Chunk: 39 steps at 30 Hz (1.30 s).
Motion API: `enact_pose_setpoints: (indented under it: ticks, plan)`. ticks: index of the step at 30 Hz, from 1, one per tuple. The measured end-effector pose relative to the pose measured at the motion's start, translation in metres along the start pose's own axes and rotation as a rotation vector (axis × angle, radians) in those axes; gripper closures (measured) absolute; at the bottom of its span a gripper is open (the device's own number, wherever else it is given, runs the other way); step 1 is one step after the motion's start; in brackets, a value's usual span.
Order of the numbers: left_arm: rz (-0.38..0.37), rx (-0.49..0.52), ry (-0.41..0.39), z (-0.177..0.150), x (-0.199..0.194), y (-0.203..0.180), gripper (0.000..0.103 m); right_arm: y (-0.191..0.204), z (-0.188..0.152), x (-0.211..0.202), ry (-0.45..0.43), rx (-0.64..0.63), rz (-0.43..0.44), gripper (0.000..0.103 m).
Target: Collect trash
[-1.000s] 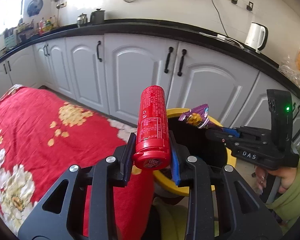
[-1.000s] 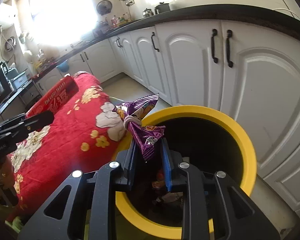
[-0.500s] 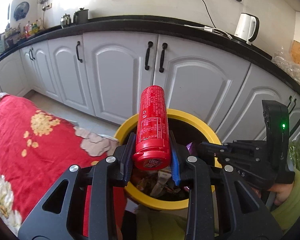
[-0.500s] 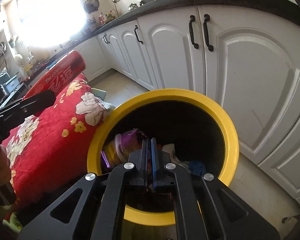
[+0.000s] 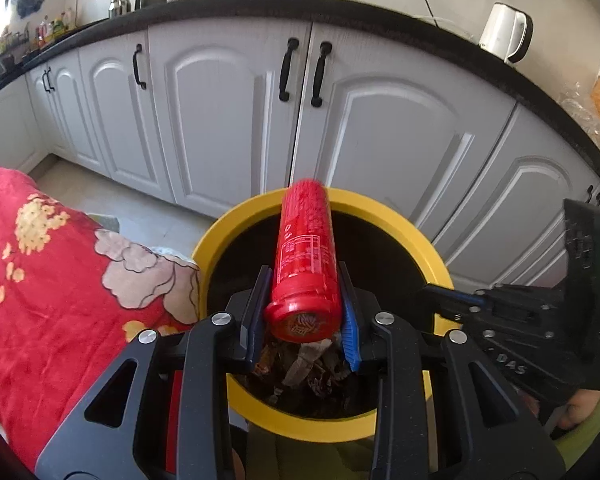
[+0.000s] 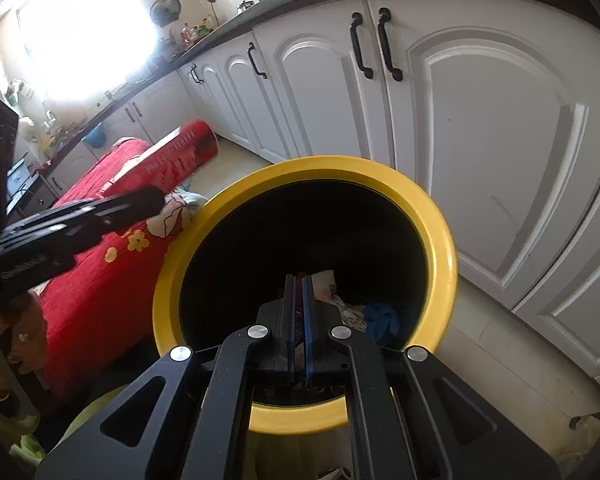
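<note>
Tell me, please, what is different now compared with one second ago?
The right gripper let go of the purple wrapper, which dropped into the bin; its jaws are now shut and empty. The left gripper carried the red can from beside the bin to above its opening. Unchanged: the left jaws clamp the can, and the bin stands by the cabinets.

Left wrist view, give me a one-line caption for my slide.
Left gripper holds a red can over the yellow-rimmed trash bin, right gripper alongside.
</note>
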<state>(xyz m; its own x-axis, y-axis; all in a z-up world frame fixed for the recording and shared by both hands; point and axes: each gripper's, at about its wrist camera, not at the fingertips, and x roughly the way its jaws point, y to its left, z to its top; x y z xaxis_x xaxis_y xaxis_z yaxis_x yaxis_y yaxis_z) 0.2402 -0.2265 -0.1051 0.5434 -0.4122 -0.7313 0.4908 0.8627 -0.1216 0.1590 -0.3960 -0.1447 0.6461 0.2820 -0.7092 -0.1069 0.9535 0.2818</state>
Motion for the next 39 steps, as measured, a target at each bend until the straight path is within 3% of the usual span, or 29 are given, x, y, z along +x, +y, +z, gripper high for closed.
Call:
enact_pose_setpoints:
  ticks: [14, 17, 21, 23, 30, 33, 39]
  plan:
    - [0.015, -0.025, 0.034, -0.009, 0.006, 0.007, 0.077, -0.006, -0.003, -0.013, -0.018, -0.006, -0.038, 0.099]
    - [0.021, -0.035, 0.033, -0.011, 0.0, 0.009, 0.06, -0.003, -0.003, -0.016, -0.022, -0.015, -0.043, 0.099]
    - [0.034, -0.049, 0.023, -0.013, -0.012, 0.014, 0.051, 0.002, -0.003, -0.022, -0.03, -0.031, -0.043, 0.098]
    - [0.044, -0.061, 0.018, -0.014, -0.02, 0.017, 0.042, 0.006, -0.004, -0.026, -0.036, -0.039, -0.044, 0.083]
    - [0.08, -0.094, -0.001, -0.02, -0.048, 0.029, 0.017, 0.021, -0.005, -0.039, -0.066, -0.063, -0.049, 0.059]
    - [0.09, -0.107, -0.012, -0.024, -0.06, 0.034, 0.011, 0.028, -0.005, -0.045, -0.078, -0.075, -0.053, 0.049]
    - [0.109, -0.119, -0.046, -0.032, -0.088, 0.04, 0.011, 0.044, -0.005, -0.062, -0.114, -0.099, -0.064, 0.031]
